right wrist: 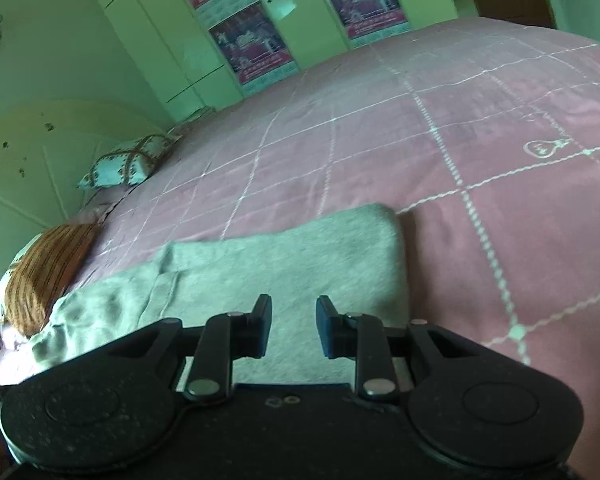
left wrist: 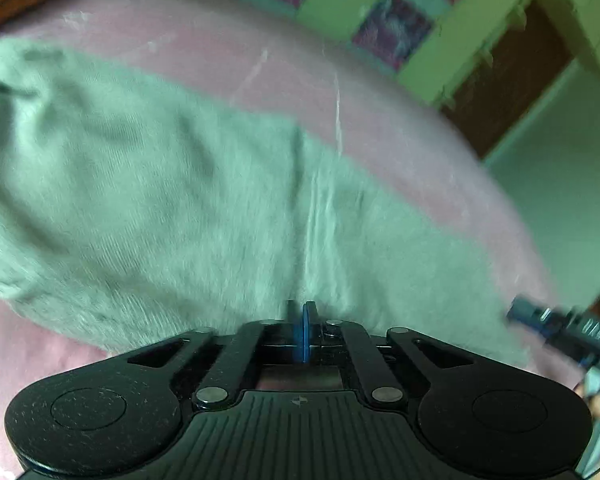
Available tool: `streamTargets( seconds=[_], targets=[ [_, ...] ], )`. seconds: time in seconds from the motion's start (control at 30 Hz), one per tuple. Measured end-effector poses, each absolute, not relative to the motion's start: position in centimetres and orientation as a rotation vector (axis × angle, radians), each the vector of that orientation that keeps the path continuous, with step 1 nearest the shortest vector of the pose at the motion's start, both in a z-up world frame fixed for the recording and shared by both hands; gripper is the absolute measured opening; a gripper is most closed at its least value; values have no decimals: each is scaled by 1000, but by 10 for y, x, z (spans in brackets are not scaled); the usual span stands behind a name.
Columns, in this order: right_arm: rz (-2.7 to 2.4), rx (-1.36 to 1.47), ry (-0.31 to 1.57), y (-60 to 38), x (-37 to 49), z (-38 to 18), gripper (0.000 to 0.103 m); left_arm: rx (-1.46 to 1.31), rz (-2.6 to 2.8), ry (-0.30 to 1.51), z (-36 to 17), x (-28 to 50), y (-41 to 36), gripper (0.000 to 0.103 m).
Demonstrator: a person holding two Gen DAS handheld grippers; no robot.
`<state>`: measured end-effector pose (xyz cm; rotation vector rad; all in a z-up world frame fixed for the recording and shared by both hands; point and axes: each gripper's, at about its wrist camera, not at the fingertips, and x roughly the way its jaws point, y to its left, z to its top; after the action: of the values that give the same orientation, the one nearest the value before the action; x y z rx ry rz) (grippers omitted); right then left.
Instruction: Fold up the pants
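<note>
Grey pants (left wrist: 172, 200) lie on a pink bed cover (left wrist: 260, 64); the left wrist view is blurred by motion. My left gripper (left wrist: 303, 320) is shut, its jaws pressed together at the near edge of the pants; whether cloth is pinched between them is hidden. In the right wrist view the pants (right wrist: 292, 256) lie in a folded band, with a squared end at the right. My right gripper (right wrist: 293, 326) is open and empty just above that cloth. It also shows at the right edge of the left wrist view (left wrist: 560, 328).
The pink checked bed cover (right wrist: 480, 128) spreads far and right. An orange striped pillow (right wrist: 44, 272) and a patterned pillow (right wrist: 128, 160) lie at the left by the headboard. A green wardrobe (right wrist: 260, 20) with posters stands beyond the bed.
</note>
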<state>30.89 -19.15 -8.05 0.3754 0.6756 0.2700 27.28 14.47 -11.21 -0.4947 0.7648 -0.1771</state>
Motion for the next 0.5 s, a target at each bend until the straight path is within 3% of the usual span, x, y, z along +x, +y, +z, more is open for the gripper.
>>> streamTargets(
  seconds=[0.5],
  targets=[
    [272,383,677,-192,294,-79,21,-635,-204,805,-122,279,125,8]
  ],
)
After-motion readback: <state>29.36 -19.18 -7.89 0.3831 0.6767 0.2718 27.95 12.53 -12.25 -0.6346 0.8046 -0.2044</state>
